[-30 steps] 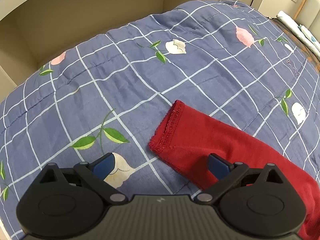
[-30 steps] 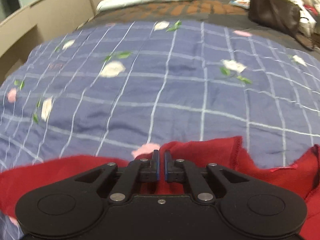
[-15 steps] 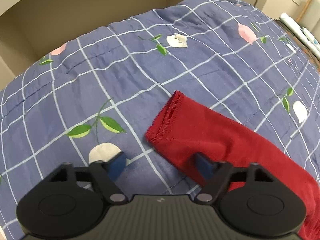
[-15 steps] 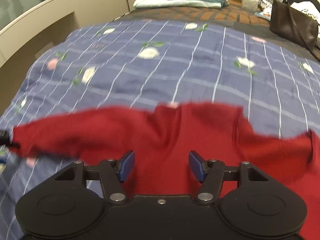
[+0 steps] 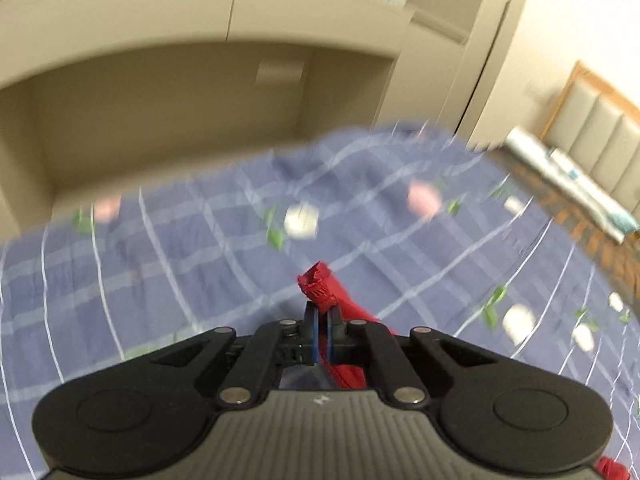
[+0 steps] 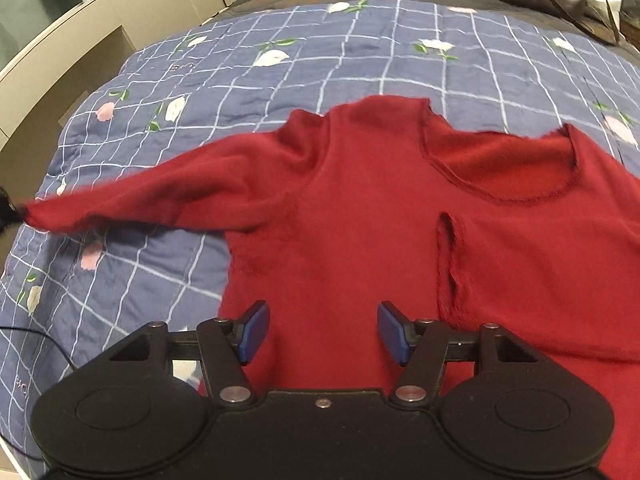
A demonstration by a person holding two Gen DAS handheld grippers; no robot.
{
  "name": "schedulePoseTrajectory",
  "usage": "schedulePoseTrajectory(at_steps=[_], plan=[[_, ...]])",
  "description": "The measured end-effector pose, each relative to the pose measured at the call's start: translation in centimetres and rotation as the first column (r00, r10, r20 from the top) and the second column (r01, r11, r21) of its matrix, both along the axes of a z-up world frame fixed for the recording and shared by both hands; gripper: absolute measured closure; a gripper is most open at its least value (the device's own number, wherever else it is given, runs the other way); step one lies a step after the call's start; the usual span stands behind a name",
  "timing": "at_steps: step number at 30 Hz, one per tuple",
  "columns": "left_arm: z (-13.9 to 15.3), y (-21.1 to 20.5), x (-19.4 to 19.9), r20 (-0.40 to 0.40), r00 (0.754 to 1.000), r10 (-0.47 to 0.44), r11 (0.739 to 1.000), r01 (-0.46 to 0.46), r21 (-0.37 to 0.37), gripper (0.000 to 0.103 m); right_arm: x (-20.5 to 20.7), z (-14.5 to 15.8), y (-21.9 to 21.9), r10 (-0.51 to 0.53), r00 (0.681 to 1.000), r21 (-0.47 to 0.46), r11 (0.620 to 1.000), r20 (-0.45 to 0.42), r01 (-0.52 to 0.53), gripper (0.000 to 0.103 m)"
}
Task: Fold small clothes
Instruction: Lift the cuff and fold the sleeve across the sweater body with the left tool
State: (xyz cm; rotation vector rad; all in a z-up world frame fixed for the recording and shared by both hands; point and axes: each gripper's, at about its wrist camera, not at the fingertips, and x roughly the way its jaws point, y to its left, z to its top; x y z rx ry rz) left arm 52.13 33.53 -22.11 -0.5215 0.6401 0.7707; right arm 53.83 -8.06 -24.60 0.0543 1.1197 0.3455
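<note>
Left wrist view: quilt (image 5: pixel 224 248) and the cabinet (image 5: pixel 168 92) past the bed's far edge motion-blurred, flower prints reduced to smears; red garment (image 5: pixel 344 308) mostly hidden behind the left gripper (image 5: pixel 322 334), only the cuff tip above the closed jaws and a scrap at the lower right frame edge visible. Right wrist view: garment hem and lower body hidden under the right gripper (image 6: pixel 322 332), right sleeve cut off by the frame's right edge, left cuff (image 6: pixel 34 214) blurred at the frame's left edge where a dark object (image 6: pixel 5 210) meets it, too cropped to identify.
</note>
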Motion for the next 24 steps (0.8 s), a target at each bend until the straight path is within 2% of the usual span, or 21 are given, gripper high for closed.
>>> schedulePoseTrajectory(at_steps=[3,6,11,15,18,24], plan=[[1.6,0.4,0.2,0.069,0.998,-0.011,1.0,0.01,0.023,0.101,-0.5,-0.3,-0.9,-0.015,1.0,-0.001,1.0,-0.017,0.015,0.041],[2.7,0.2,1.1,0.096,0.993,-0.063,0.997,0.059,0.047,0.101,-0.8,-0.3,-1.8,-0.025,0.999,0.007,1.0,-0.024,0.025,0.041],[5.4,-3.0,2.5,0.172,0.967,-0.188,0.98,0.172,0.103,0.101,-1.3,0.6,-3.5,-0.049,0.999,0.027,0.998,-0.015,0.049,0.041],[8.5,-8.2,3.3,0.23,0.925,-0.304,0.95,0.275,0.151,0.101,-1.4,1.6,-5.6,-0.073,0.997,0.037,0.997,-0.001,0.073,0.041],[10.7,-12.5,3.6,0.25,0.88,-0.404,0.911,0.362,0.2,0.101,-1.6,2.5,-7.7,-0.099,0.995,0.043,0.994,0.019,0.098,0.041],[12.5,-21.9,4.6,0.221,0.801,-0.556,0.829,0.515,0.22,0.1,-1.9,4.1,-12.7,-0.147,0.988,0.047,0.988,0.053,0.145,0.041]])
